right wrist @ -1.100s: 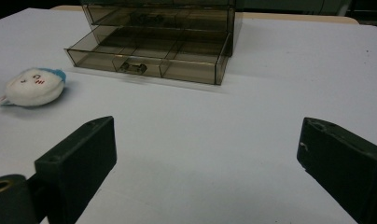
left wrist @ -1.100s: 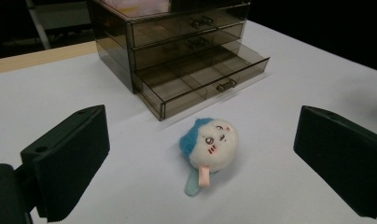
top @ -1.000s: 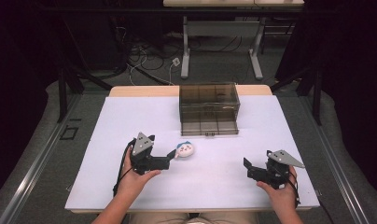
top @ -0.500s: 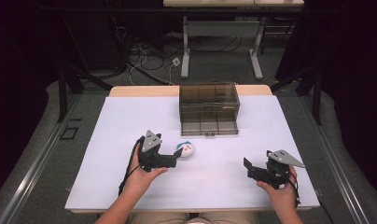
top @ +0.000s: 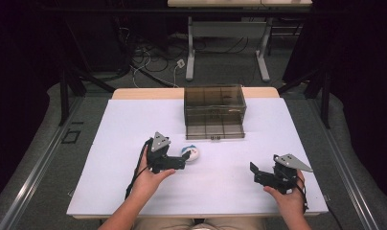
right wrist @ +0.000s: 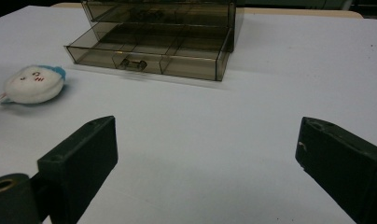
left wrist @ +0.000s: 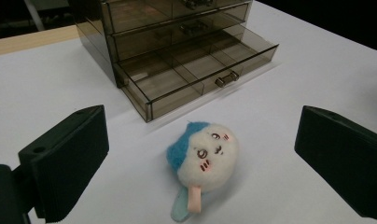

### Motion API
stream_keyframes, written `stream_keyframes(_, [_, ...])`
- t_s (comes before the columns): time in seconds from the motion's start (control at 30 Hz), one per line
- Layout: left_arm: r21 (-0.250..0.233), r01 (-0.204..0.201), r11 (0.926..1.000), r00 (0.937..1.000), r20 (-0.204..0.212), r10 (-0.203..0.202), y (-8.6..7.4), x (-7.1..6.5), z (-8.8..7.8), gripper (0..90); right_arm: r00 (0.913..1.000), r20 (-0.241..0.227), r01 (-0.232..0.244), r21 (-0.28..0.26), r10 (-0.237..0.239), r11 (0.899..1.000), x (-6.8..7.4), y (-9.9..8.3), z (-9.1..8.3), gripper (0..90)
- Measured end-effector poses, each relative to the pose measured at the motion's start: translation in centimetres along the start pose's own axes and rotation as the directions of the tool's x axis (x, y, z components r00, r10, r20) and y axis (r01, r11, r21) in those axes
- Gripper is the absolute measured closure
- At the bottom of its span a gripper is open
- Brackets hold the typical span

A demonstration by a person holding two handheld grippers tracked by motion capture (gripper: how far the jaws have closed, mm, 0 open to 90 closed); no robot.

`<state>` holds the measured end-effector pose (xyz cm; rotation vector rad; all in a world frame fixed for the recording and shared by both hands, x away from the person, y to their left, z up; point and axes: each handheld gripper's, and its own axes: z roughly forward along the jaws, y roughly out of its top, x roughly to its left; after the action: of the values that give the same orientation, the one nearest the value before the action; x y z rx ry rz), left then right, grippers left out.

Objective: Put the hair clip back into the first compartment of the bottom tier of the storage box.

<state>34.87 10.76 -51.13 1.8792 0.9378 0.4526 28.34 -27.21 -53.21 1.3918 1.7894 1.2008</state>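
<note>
- White sheeting covers the table (top: 134, 143), and beyond its far edge I see dark floor with loose cables and the legs of another desk.
- My left gripper (top: 182, 162) sits left of the table's middle, its jaws spread wide and pointing at a small plush toy (top: 190, 153).
- From the left gripper view, the plush toy (left wrist: 205, 156) lies flat on the sheet between the two jaws, touching neither; it is white with a blue top, a drawn face, and a pale tab at its near end.
- Just beyond the toy stands a smoky clear drawer box (top: 214, 111) at the table's far middle, its bottom drawer (left wrist: 196, 77) pulled out, with dividers inside and a small metal handle on the front.
- My right gripper (top: 253, 173) rests near the front right of the table, well apart from the toy, jaws spread with nothing between them.
- From the right gripper view, the toy (right wrist: 33, 84) lies far to the left and the open drawer (right wrist: 149, 53) lies straight ahead.
</note>
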Motion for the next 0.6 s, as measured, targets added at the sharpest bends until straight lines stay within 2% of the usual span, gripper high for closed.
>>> stream_keyframes(0.33, [0.021,0.022,0.9995,0.9997,0.007,-0.022,0.1,0.2,0.8,3.0,1.0000,-0.002,-0.008,-0.002,0.008,1.000,0.1,0.0,0.1,5.3])
stream_keyframes(0.6, [0.042,0.026,0.9988,0.9996,-0.008,-0.025,0.1,0.4,1.6,4.3,1.0000,-0.002,-0.005,0.001,0.005,1.000,0.0,0.0,0.1,5.3])
